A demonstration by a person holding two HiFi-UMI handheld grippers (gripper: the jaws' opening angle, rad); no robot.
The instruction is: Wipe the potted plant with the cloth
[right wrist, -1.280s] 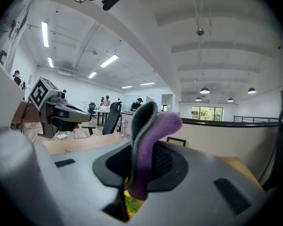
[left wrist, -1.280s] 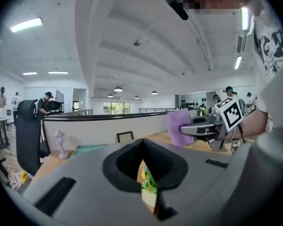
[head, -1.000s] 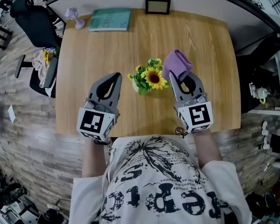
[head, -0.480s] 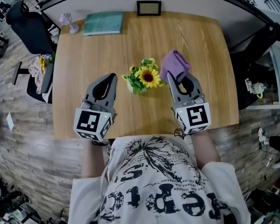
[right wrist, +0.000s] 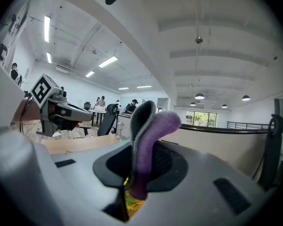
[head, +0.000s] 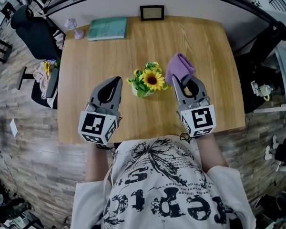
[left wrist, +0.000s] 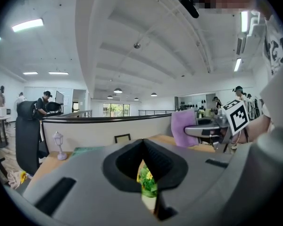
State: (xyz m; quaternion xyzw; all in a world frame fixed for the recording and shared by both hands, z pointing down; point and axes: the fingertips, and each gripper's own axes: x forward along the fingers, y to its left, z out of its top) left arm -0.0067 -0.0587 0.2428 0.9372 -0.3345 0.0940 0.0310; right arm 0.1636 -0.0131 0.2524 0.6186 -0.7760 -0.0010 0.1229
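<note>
The jaws of the left gripper [head: 118,80] are together with nothing between them; the jaws of the right gripper [head: 178,78] are clamped on the purple cloth [head: 179,67], which stands up folded out of them in the right gripper view.

The potted plant [head: 150,81], a small pot of sunflowers and green leaves, stands near the middle of the wooden table [head: 109,56], between the two grippers; the cloth is just beside its right side, and I cannot tell if it touches the flowers.

To my judgement the first part is done: the cloth is taken up and carried to the plant; the wiping itself is at its beginning at most, and the leaves and the pot remain to be wiped; the left gripper rests idle at the left, apart from the plant.

Compared with the earlier frames very little differs; the cloth keeps its place at the right of the flowers, and the left gripper keeps its place; the whole table sits slightly differently in the picture, which I take for a movement of the head.
</note>
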